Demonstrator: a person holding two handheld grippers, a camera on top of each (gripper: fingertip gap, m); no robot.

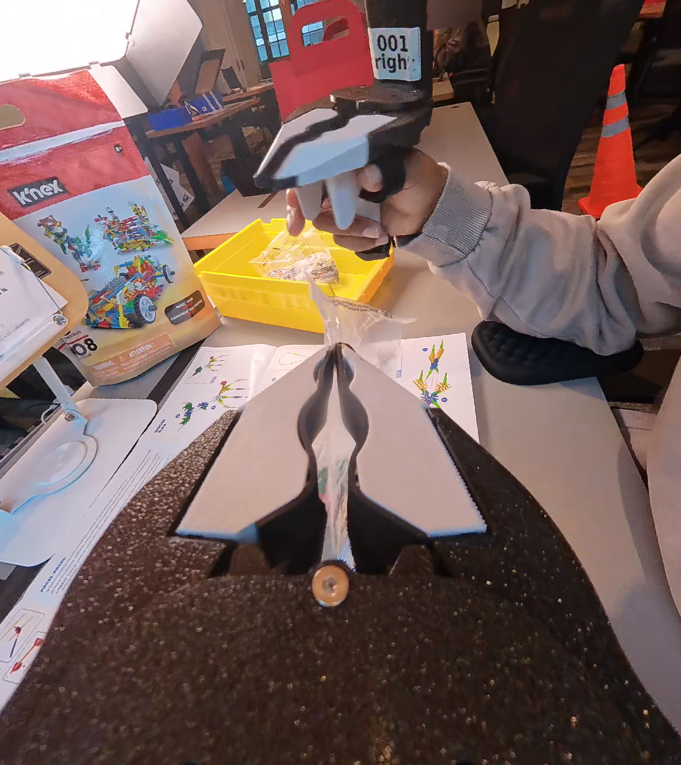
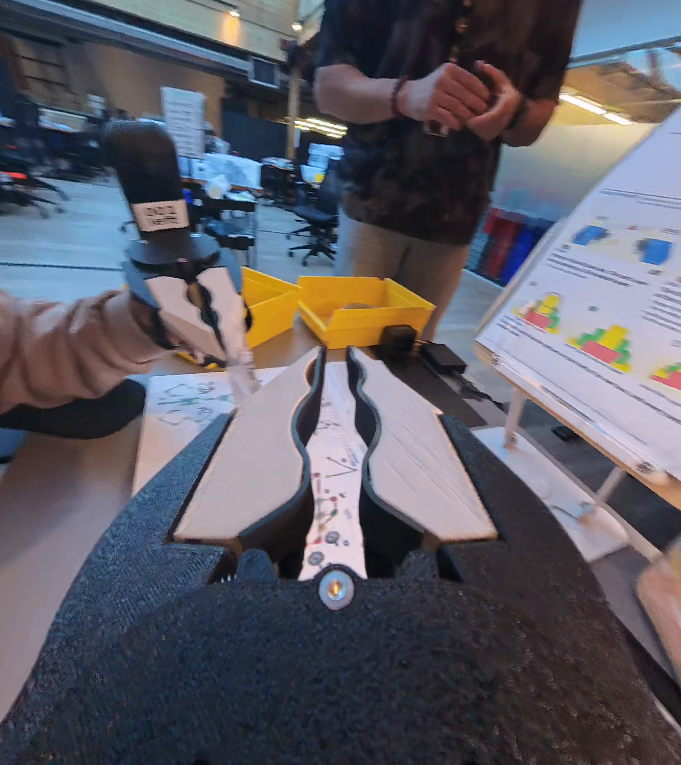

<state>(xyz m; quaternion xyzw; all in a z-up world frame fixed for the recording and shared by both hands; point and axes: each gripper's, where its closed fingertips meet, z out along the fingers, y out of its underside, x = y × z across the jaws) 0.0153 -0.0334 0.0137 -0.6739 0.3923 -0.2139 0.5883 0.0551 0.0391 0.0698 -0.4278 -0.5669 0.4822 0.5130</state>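
Note:
My left gripper (image 1: 336,348) is shut on a clear plastic bag (image 1: 349,318) of small coloured parts. It holds the bag above a printed instruction sheet (image 1: 222,385). The bag's top sticks out past the fingertips and its body hangs between the fingers. My right gripper (image 2: 336,352) is open by a narrow gap, empty, and hovers over the same sheet (image 2: 336,455). In the left wrist view it (image 1: 265,179) hangs above a yellow tray (image 1: 272,300) that holds more clear bags (image 1: 297,263). The right wrist view shows the left gripper (image 2: 227,359) with the bag (image 2: 243,374).
A red and white toy box (image 1: 94,232) stands at the left, beside a tilted board on a white stand (image 1: 7,298). A black wrist rest (image 1: 545,360) lies at the right. Two yellow bins (image 2: 365,318) sit at the table's far edge, with a person (image 2: 425,165) standing behind. An orange cone (image 1: 614,145) stands beyond. The tips of one gripper are about 11 centimeters away from the tips of the other.

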